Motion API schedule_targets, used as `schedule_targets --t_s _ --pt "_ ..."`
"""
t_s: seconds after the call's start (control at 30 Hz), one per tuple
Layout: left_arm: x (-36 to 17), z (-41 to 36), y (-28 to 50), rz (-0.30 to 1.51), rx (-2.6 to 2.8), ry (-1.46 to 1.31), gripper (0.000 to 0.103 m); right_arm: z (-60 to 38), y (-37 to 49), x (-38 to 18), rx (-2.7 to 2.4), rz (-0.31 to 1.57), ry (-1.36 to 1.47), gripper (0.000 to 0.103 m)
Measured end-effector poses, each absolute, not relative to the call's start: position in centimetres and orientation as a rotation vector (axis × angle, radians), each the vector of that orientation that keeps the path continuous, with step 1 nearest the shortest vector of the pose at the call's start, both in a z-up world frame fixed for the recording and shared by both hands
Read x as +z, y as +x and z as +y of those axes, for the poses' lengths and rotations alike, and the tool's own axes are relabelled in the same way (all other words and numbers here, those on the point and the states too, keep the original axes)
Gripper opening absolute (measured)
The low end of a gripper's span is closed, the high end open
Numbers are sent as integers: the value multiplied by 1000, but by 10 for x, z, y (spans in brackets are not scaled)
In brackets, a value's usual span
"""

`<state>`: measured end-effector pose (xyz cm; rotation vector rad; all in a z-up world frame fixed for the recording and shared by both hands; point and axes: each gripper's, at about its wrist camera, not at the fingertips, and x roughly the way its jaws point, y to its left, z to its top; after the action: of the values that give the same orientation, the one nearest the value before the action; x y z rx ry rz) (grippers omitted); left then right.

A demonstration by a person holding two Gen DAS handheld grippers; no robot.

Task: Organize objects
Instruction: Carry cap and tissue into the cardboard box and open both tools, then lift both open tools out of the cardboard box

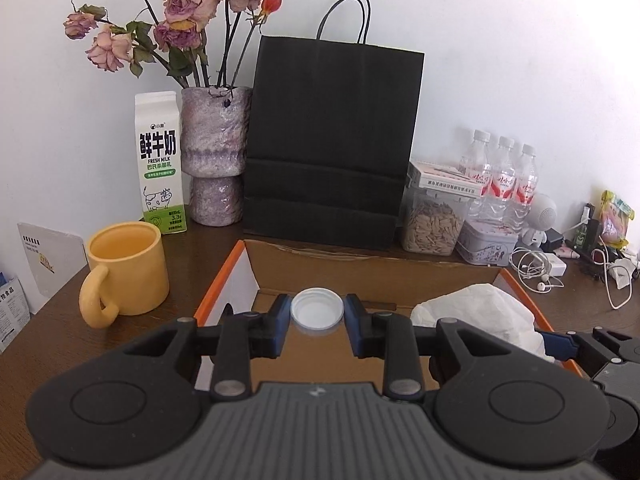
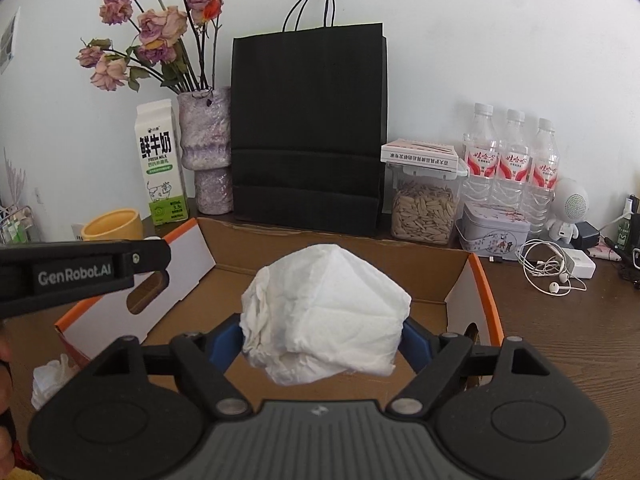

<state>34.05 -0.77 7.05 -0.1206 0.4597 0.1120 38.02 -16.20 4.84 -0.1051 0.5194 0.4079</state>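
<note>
Two grips: a round white plastic cap (image 1: 317, 307) is pinched by the left gripper (image 1: 317, 312) mid-frame, and crumpled white tissue (image 2: 326, 314) is held between the right gripper (image 2: 322, 340) fingers.

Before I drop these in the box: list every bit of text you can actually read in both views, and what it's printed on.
"鲜牛奶" – milk carton
"FRESH MILK" – same carton
"3.3" – carton's green lower panel; the smaller print around it is too small to read
"GenRobot.AI" – side of the left tongs
Red labels on the water bottles: blurred
Flat box on the seed jar: upside-down print, unreadable
</note>
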Motion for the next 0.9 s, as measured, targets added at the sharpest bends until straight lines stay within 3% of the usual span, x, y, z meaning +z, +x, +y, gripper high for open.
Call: schedule_targets --t_s 0.03,0.1,0.13,0.17,0.2,0.9 --pt "69 -7 341 466 110 -122 38 -162 380 47 404 523 -107 92" --pt "68 -7 341 468 113 -124 66 -161 381 46 395 530 -110 102" --pt "68 -7 341 465 118 -122 76 -162 381 46 391 533 -111 103" --pt "69 -7 340 459 126 -121 97 -162 382 46 387 536 -111 103" --pt "70 -9 339 443 145 -117 103 -162 382 46 382 540 -110 103" --pt "99 -8 291 329 150 -144 103 -182 339 71 366 410 -77 103"
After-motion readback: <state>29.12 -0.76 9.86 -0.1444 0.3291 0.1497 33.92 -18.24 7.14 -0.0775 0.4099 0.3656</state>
